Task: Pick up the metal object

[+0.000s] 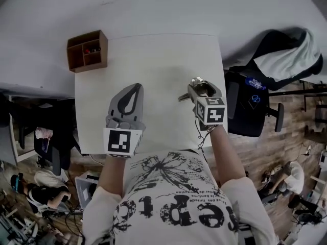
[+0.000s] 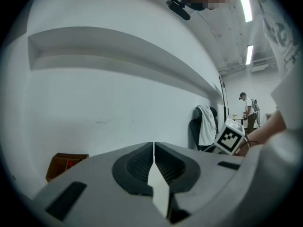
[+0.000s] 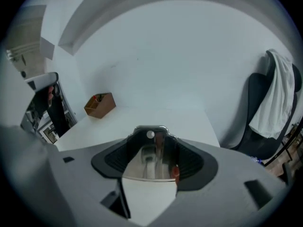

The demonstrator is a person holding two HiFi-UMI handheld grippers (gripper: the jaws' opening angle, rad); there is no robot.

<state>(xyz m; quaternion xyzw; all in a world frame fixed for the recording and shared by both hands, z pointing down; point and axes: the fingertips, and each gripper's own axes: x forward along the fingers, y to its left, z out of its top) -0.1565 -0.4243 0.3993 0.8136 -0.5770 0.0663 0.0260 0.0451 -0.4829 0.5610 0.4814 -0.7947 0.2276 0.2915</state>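
Observation:
The metal object (image 3: pixel 150 151) is a shiny flat plate with a small hole near its top, clamped between the jaws of my right gripper (image 3: pixel 151 145). In the head view the right gripper (image 1: pixel 198 87) is held over the right part of the white table (image 1: pixel 153 60), and the metal object (image 1: pixel 184 96) sticks out from its left side. My left gripper (image 1: pixel 134 90) hangs over the table's near middle, its jaws pressed together with nothing between them. The left gripper view shows the left gripper (image 2: pixel 154 148) the same way, aimed at the white wall.
A brown wooden organiser box (image 1: pixel 87 50) stands on the table's far left corner. A dark office chair (image 1: pixel 250 106) with a pale cloth draped over it stands right of the table. Clutter and bags lie on the floor at the left. A person (image 2: pixel 246 110) stands far off.

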